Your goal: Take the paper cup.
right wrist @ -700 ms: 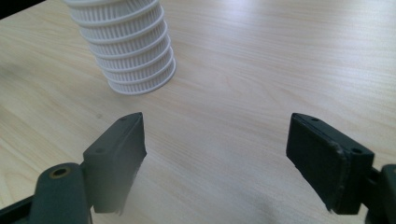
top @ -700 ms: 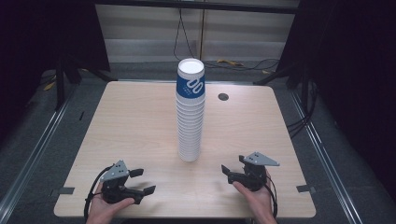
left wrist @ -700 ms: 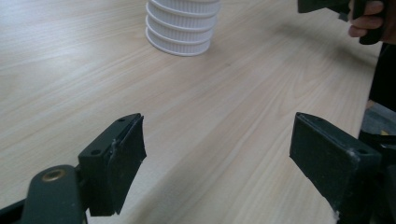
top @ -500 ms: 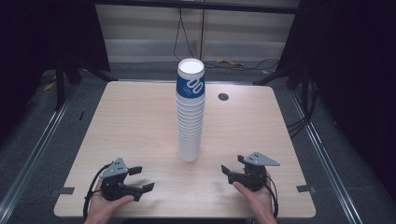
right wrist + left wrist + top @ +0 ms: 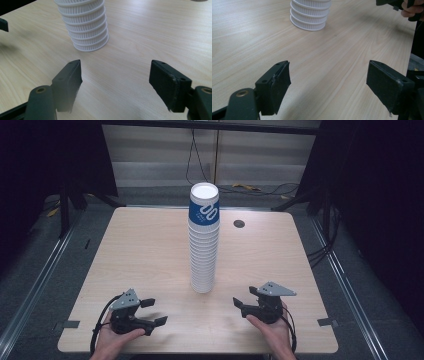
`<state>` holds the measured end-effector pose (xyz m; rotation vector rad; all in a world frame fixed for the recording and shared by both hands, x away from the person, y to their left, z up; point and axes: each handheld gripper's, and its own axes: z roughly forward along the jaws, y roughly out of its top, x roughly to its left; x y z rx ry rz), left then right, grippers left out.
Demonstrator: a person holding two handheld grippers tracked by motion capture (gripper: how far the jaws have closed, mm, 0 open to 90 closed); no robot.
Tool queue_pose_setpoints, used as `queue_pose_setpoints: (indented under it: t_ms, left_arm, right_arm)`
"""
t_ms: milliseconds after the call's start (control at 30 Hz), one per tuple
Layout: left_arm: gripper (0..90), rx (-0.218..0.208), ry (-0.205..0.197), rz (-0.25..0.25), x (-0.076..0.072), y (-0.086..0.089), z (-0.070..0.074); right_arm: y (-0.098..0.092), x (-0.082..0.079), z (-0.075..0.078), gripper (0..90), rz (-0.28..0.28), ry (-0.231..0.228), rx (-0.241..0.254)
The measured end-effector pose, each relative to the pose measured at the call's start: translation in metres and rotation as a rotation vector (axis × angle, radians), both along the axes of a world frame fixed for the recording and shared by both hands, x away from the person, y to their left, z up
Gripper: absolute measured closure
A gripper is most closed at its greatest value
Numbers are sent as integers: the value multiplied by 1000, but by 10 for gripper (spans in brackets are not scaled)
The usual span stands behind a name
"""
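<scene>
Centrally, cup stack (image 5: 204,240) between tools.

- I count one tall stack of paper cups (image 5: 204,240) on the one table (image 5: 135,255).
- I see two grippers: left gripper (image 5: 152,312), right gripper (image 5: 241,302).
- Two hands hold them.

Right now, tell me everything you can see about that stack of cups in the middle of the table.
The stack of cups is a tall column of white, seemingly paper cups nested upside down, their ribbed rims layered down its length. The topmost cup carries a blue band with white markings. It stands roughly upright, its lowest rim on the wooden table, near the middle. Nothing else touches it; both grippers sit apart from it, nearer the front edge.
</scene>
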<state>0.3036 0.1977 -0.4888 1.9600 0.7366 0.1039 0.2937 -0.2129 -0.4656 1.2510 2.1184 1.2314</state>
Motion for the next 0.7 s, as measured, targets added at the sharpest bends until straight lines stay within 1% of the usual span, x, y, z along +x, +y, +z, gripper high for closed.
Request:
queue_pose_setpoints:
  t_ms: [133,200,233,300,333,400,467,533,567,633,700]
  left_arm:
    - [192,1,-4,6,2,3,0]
    - [193,-2,-3,12,2,4,0]
    - [193,6,-4,12,2,5,0]
    - [194,4,-5,15,0,6,0]
    - [197,2,-8,15,0,6,0]
    - [208,3,-16,17,0,6,1]
    - [208,7,-20,20,0,5,2]
    - [207,-2,-19,21,0,6,2]
    - [207,-4,-19,22,1,7,2]
    - [207,-6,-21,30,1,8,2]
    - [207,-5,-17,29,2,9,2]
  right_arm:
    - [2,-1,6,268,20,-17,10]
    - [4,-2,8,268,30,-13,14]
    - [5,-2,8,269,26,-14,11]
    - [6,-1,10,273,30,-14,5]
    - [7,-1,12,276,28,-24,3]
    - [9,-1,17,275,38,-21,0]
    - [10,-1,21,275,54,-18,13]
    - [11,0,25,271,64,-11,21]
    - [11,0,26,262,70,-6,34]
    - [12,2,28,255,76,8,46]
    - [12,3,31,250,86,5,51]
